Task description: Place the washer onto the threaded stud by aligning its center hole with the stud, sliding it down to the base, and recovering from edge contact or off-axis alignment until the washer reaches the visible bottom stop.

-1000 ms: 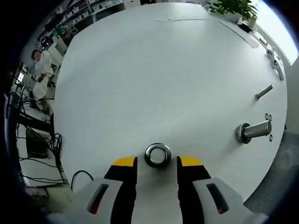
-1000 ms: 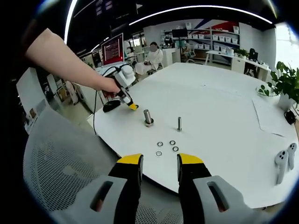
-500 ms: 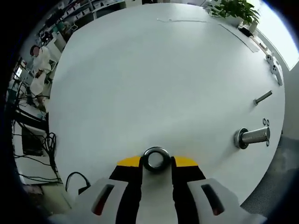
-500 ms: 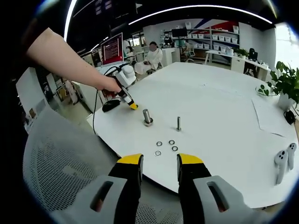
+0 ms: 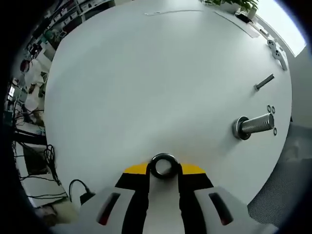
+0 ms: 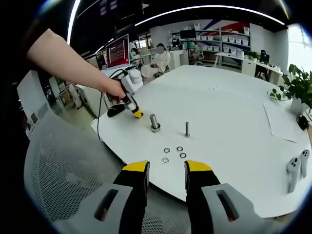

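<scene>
The washer (image 5: 163, 165) sits pinched between your left gripper (image 5: 163, 169) jaws, low over the white table (image 5: 146, 73), well apart from the threaded stud (image 5: 251, 126). Your right gripper (image 6: 166, 169) hangs off the table edge, jaws spread, empty, facing four small washers (image 6: 174, 154).

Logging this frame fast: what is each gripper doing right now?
Left gripper: closed on the washer, down at the white table.
Right gripper: open, holding nothing.
</scene>
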`<state>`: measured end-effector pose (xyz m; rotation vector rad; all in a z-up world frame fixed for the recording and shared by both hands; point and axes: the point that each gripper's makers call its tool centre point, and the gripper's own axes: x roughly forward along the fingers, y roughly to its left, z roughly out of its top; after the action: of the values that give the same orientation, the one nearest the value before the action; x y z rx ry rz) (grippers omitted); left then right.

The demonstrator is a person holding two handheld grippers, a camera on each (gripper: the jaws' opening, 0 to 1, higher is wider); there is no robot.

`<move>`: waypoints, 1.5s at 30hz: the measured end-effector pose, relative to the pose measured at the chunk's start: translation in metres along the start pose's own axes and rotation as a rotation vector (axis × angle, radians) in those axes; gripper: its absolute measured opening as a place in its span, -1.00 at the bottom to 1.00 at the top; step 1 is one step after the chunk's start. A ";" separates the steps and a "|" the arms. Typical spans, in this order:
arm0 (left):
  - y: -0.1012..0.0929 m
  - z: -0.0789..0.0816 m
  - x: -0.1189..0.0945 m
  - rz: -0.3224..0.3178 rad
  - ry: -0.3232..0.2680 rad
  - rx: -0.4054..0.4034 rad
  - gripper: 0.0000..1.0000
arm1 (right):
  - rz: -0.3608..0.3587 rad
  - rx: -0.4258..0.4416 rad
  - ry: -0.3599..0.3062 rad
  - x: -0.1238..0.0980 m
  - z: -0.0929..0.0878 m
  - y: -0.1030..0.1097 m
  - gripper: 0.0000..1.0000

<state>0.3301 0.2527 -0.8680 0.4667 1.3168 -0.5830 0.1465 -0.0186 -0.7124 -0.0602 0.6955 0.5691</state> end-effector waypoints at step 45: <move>-0.016 -0.021 -0.007 -0.003 0.047 0.098 -0.62 | -0.009 -0.003 -0.009 -0.001 0.000 -0.001 -0.37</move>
<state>0.3031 0.2540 -0.8646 0.5624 1.3380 -0.6445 0.1467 -0.0201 -0.7116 -0.0637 0.6848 0.5620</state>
